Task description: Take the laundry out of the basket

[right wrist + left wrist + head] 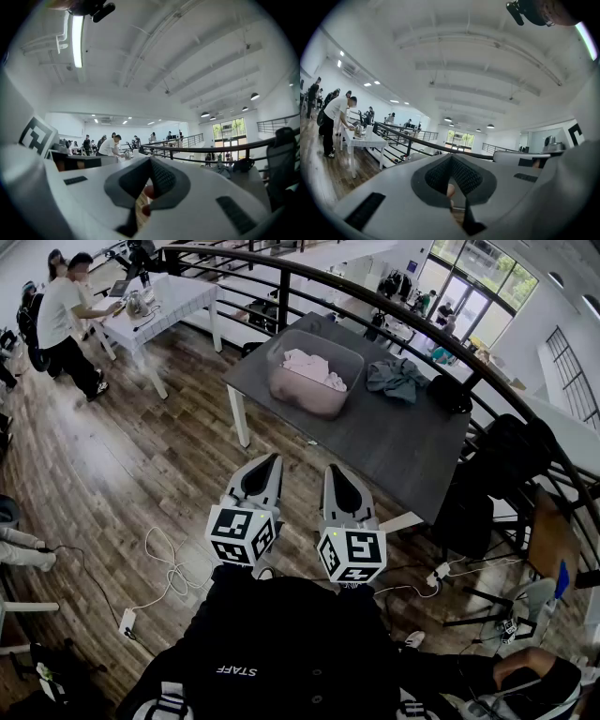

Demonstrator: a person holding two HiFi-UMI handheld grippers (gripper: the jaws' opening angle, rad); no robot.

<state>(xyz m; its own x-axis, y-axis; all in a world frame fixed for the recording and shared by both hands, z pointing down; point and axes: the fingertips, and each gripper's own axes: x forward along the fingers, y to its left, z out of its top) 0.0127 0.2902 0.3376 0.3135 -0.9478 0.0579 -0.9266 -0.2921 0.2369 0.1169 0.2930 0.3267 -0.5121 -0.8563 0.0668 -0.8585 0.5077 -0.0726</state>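
on the dark grey rectangular table (375, 442) ahead of me i count one translucent plastic basket (305, 399), and the pale pink and white laundry (314, 367) lies heaped inside it. beside the basket, on the same tabletop, lie one crumpled grey-green garment (396, 379) and one black bundle (450, 395). my two grippers hang side by side well short of the table, over the wooden floor (112, 474). the left gripper (267, 465) has its jaws pressed together on nothing, and the right gripper (337, 474) is likewise closed and empty. one white table (173, 296) stands far left, with two people at it.
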